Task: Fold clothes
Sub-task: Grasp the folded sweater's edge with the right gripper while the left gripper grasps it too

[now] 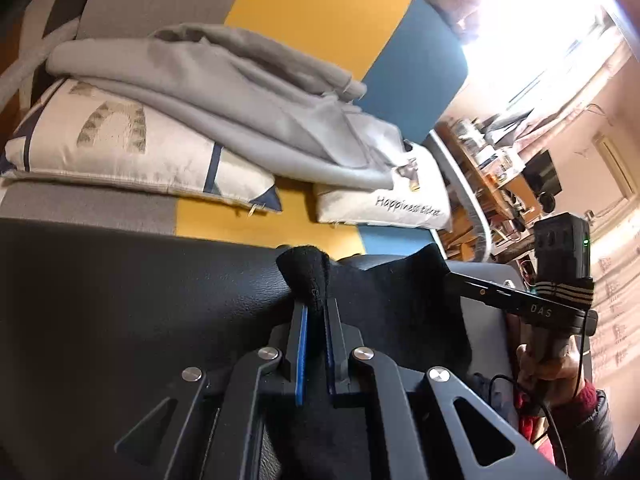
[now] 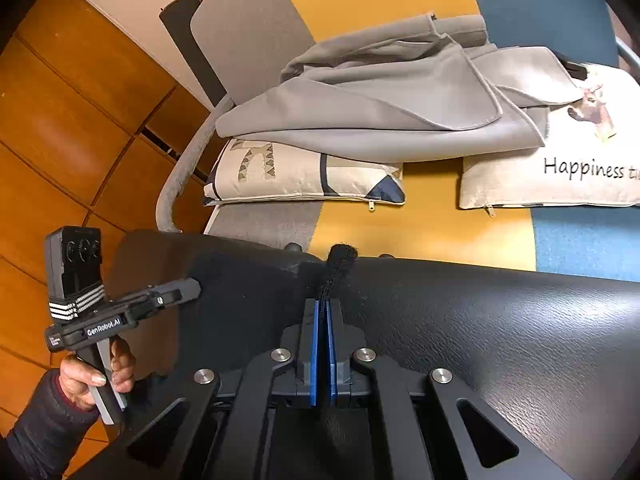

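Black leather surface under black garment, grey-yellow-blue sofa bearing two cushions

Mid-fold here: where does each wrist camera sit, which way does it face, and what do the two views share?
Left wrist: on the left gripper, looking down its fingers pinching the black garment; the right gripper and hand show at right.
Right wrist: on the right gripper, pinching the same garment; the left gripper shows at left.
Shared: grey cloth over two cushions.
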Demonstrator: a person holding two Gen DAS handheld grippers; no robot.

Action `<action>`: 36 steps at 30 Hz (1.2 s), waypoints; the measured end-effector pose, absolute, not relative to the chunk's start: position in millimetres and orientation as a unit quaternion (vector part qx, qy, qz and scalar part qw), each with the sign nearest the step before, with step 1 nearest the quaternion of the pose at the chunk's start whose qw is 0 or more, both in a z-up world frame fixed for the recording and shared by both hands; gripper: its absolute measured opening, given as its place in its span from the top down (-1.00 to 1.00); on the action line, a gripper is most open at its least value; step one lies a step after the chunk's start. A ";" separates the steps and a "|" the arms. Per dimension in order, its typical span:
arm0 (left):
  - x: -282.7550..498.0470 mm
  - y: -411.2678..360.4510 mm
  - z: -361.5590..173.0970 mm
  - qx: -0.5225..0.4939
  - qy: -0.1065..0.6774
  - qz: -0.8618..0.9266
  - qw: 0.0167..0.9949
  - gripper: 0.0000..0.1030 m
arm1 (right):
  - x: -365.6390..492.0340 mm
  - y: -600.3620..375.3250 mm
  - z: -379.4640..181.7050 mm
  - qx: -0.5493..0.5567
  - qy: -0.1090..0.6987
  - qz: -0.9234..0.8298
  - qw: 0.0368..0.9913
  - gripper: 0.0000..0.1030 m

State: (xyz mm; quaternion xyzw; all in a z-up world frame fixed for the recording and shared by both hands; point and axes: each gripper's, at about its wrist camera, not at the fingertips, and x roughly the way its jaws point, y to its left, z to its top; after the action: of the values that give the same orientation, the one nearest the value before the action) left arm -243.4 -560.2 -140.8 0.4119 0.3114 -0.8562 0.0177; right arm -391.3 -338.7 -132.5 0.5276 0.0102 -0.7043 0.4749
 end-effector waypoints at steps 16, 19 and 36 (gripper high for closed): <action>-127.4 -480.0 -77.9 0.359 0.233 -0.903 -0.027 0.68 | -274.5 -240.8 -72.5 0.465 -0.048 -0.712 0.524 0.92; -145.2 -491.8 -102.2 0.423 0.219 -0.879 0.013 0.46 | -267.0 -229.1 -84.8 0.479 -0.052 -0.715 0.507 0.91; -306.6 -472.6 -150.5 0.514 0.061 -0.837 -0.176 -0.46 | -281.7 -210.4 -173.6 0.536 -0.077 -0.687 0.485 0.88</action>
State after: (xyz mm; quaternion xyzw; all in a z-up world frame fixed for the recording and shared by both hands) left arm -306.6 -472.6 -150.5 0.5140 0.0608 -0.8373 -0.1759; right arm -281.7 -210.4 -173.6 0.5365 -0.0768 -0.6865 0.4847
